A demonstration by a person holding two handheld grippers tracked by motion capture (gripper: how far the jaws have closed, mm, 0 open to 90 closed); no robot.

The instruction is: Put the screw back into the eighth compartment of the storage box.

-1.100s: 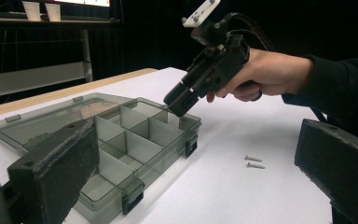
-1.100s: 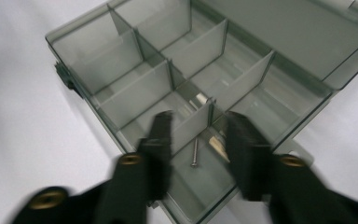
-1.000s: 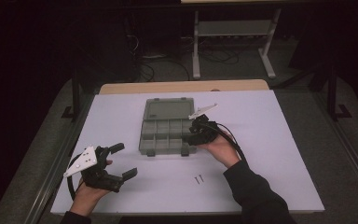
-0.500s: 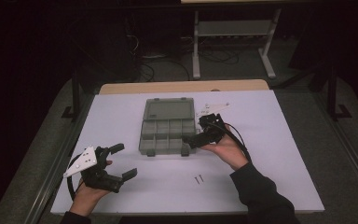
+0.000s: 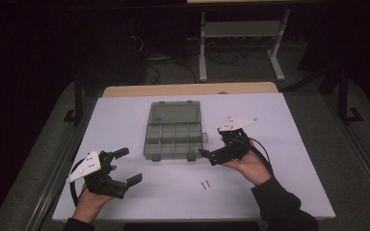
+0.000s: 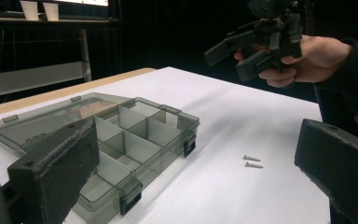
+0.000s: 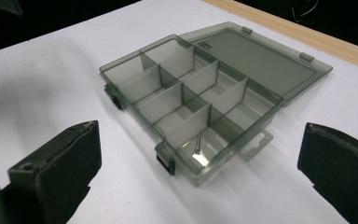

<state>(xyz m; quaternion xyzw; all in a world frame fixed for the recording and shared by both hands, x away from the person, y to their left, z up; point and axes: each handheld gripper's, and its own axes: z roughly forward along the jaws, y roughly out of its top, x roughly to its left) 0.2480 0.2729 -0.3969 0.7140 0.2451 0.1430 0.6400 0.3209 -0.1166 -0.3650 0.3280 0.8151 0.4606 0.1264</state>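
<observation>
1. Two screws [image 5: 204, 184] lie side by side on my white table [image 5: 294, 125], long axes parallel, pointing roughly away from me, in front of the open organizer box [image 5: 173, 137].
2. One more screw [image 7: 197, 142] lies in its near-right corner compartment.
3. My right gripper [image 5: 211, 155] hovers beside the box, jaws spread, empty.
4. My left gripper [image 5: 127, 166] rests low, jaws apart.

- The compartment box [image 5: 174, 133] lies open at mid desk [image 5: 294, 187], its lid flat behind it; the compartments are reachable from above.
- One screw [image 7: 197, 143] leans in the box's near-right compartment.
- Bare desk runs left of the box, wide enough for a gripper.
- The right gripper [image 5: 211, 155] hangs just right of the box, partly closing that side.
- Two screws [image 5: 204, 184] lie in front of the box, with bare desk around them.
</observation>
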